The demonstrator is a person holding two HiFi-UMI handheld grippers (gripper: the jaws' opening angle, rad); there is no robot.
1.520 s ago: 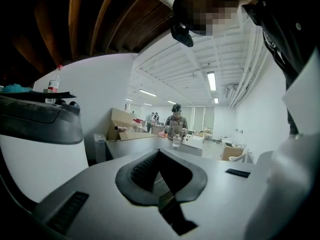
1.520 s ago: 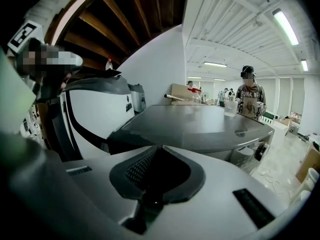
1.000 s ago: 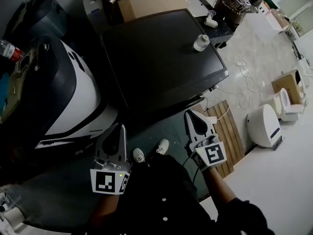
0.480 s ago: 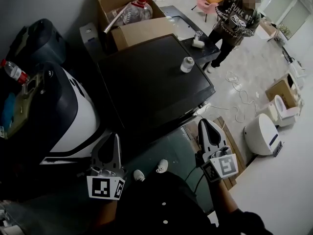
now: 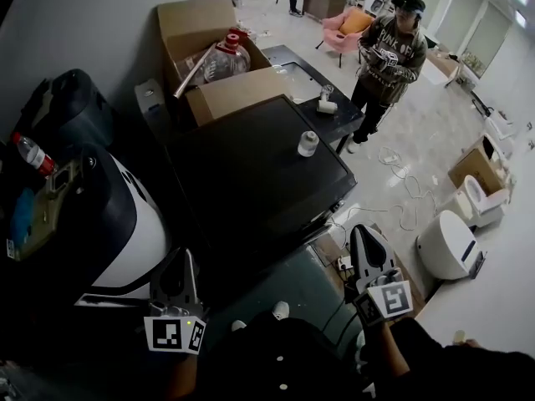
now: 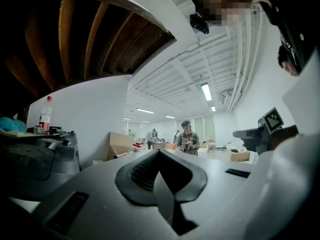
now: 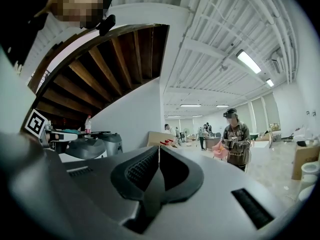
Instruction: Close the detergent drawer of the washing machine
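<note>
Judging progress: no push on a drawer is seen. Both tools are held clear of everything, so the task is judged either finished or not yet begun, and which of the two cannot be told.
Left tool [image 5: 184,261]: its jaws are pressed together with nothing between them, and it is pointed level into the room.
Right tool [image 5: 365,234]: its jaws are likewise closed and empty. It is held near the machine's near right corner and touches nothing.
Washing machine [image 5: 251,174]: this is taken to be the dark, flat-topped box just beyond the tools. Its front is hidden below its top edge.
Detergent drawer: it is not shown in any view. Nothing is seen jutting past the machine's top edge, which would fit a closed drawer, but that is only a judgement.
What is left: if the drawer is open, it must yet be reached and pushed flush.
Machine's top: a small white bottle [image 5: 308,143] is stood toward the far right.
Beyond: cardboard boxes [image 5: 219,53] are set by the wall, and a person [image 5: 384,65] is standing well behind.
</note>
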